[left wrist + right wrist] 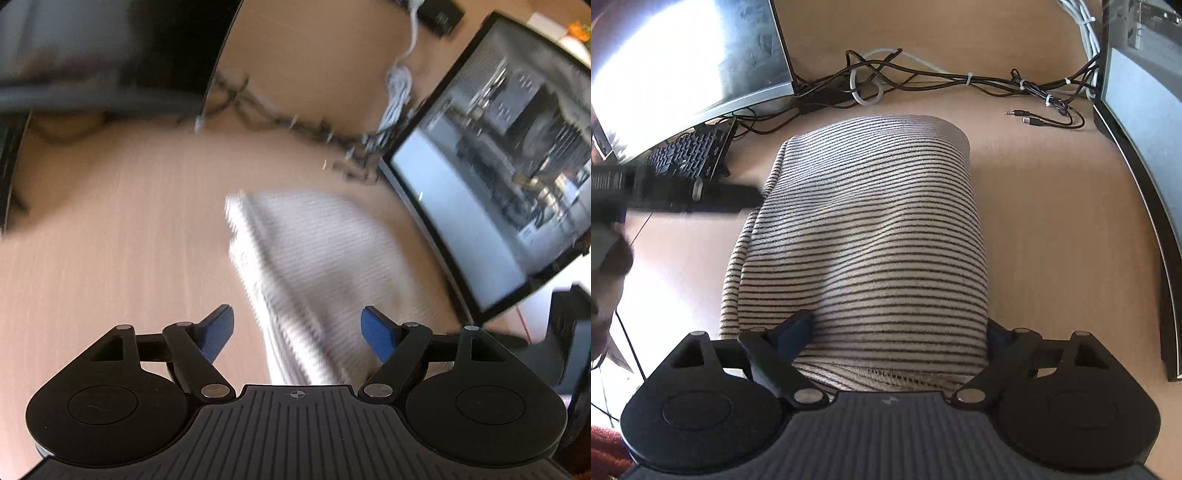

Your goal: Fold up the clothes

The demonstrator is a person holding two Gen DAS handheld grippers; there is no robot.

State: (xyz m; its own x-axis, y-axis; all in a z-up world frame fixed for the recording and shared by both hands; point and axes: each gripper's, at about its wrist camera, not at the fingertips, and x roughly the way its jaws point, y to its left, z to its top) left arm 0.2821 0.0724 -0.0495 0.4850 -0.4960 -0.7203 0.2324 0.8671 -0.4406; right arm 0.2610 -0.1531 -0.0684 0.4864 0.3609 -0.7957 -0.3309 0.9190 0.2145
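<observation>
Right wrist | no legible writing | right gripper [895, 334] fingers spread, astride striped garment [871, 229], grip unclear

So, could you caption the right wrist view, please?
Open right gripper straddling a folded striped garment on a cable-strewn wooden desk.

Both grippers share one build: the left gripper [297, 330] and the right gripper [894, 332] have matte black ribbed bodies, round discs at four and eight o'clock, silver pivot screws (one per link joint), and blue finger pads [219, 330].
</observation>
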